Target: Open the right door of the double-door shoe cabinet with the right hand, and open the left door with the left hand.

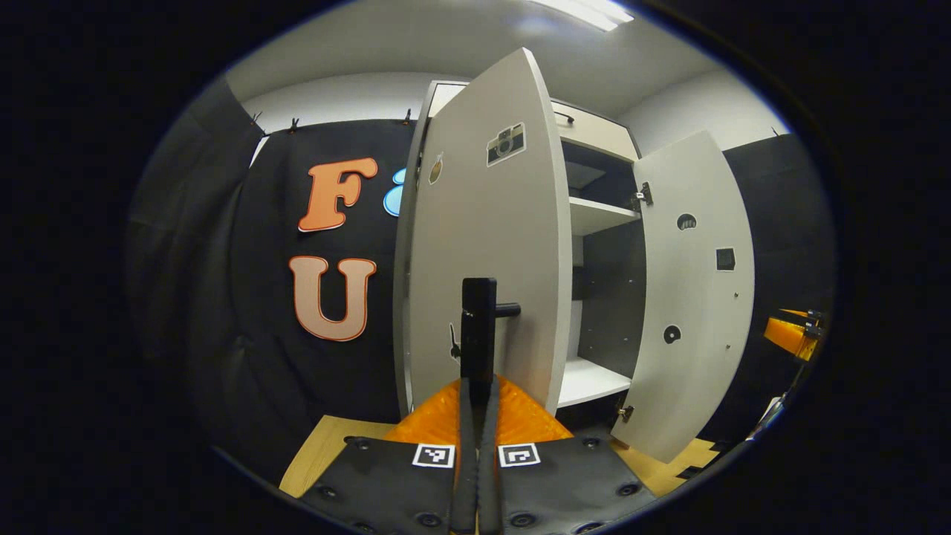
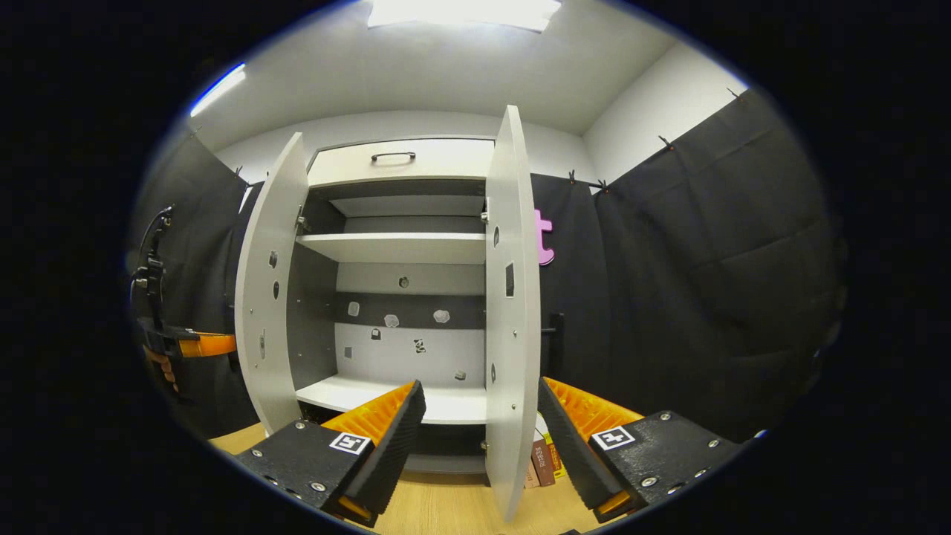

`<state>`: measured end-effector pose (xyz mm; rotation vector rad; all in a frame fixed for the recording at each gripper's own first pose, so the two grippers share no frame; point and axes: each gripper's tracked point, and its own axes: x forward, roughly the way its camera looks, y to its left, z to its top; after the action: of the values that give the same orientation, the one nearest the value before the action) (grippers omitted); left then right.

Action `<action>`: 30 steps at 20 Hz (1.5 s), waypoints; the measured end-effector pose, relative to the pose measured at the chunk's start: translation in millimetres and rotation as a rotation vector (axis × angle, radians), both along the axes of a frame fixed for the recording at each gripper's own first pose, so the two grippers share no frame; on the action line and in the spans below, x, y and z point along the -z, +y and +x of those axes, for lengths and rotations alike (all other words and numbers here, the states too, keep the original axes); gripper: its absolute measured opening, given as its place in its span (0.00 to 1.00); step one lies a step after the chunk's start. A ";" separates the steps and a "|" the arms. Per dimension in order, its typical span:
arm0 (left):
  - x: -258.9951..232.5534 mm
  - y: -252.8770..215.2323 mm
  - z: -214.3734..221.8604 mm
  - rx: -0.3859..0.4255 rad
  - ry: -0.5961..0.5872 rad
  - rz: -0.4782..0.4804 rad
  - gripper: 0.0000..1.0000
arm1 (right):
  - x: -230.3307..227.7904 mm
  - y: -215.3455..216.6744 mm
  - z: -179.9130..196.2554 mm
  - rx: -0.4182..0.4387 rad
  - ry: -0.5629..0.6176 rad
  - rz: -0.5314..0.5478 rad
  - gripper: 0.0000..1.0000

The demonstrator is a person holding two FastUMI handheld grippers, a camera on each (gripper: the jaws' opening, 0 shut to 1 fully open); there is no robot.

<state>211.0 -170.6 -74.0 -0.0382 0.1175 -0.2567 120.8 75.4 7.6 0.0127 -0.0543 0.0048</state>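
The shoe cabinet (image 2: pixel 401 249) has both doors standing open, with pale shelves showing inside. In the left gripper view the left door (image 1: pixel 483 223) fills the middle, and its black vertical handle (image 1: pixel 479 312) rises straight out of my left gripper (image 1: pixel 477 383), which is shut on the handle's lower end. In the right gripper view my right gripper (image 2: pixel 481 392) is open, its fingers (image 2: pixel 386 438) standing either side of the right door's edge (image 2: pixel 511 312) without touching it. That door's black handle (image 2: pixel 556 342) sits just behind the edge. The left gripper (image 2: pixel 186 345) shows at the far left beside the left door (image 2: pixel 267 297).
A drawer with a dark handle (image 2: pixel 394 156) tops the cabinet. A few books or boxes (image 2: pixel 544 462) stand on the wooden floor (image 2: pixel 446 513) by the cabinet's base. Black cloth walls close in on both sides. The right gripper (image 1: pixel 791 334) shows beyond the right door (image 1: pixel 695 297).
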 end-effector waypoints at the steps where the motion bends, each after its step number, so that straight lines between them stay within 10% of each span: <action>1: -0.4 3.3 -0.3 -0.008 -0.004 0.008 0.07 | 0.4 0.7 0.4 -0.002 0.000 0.001 0.92; 30: -3.4 67.9 -8.7 -0.236 0.004 0.101 0.08 | 3.3 -8.9 40.7 0.018 0.046 -0.015 0.92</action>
<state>202.2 -102.7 -70.6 0.0479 0.1285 -0.0151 161.6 66.5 4.3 -0.0022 -0.0088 -0.0127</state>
